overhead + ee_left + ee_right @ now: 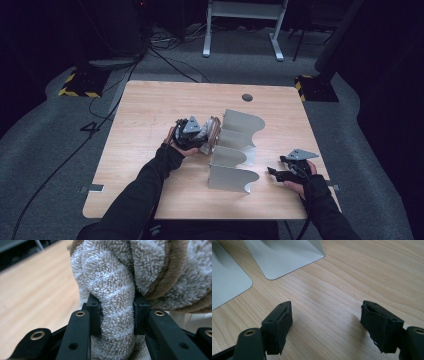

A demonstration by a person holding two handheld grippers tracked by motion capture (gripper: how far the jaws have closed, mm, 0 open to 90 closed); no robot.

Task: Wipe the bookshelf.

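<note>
Towel (110, 290) beside rack (235, 150) edge, clamped

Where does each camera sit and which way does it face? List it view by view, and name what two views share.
High view: above the person's side, facing forward and down on the wooden table; both forearms and hand-held grippers show.
Left gripper view: rides the left hand-held gripper, facing the fluffy towel clamped in its jaws.
Right gripper view: rides the right hand-held gripper, facing the tabletop between open jaws.
Shared: the metal file rack shows in the high and right gripper views.
</note>
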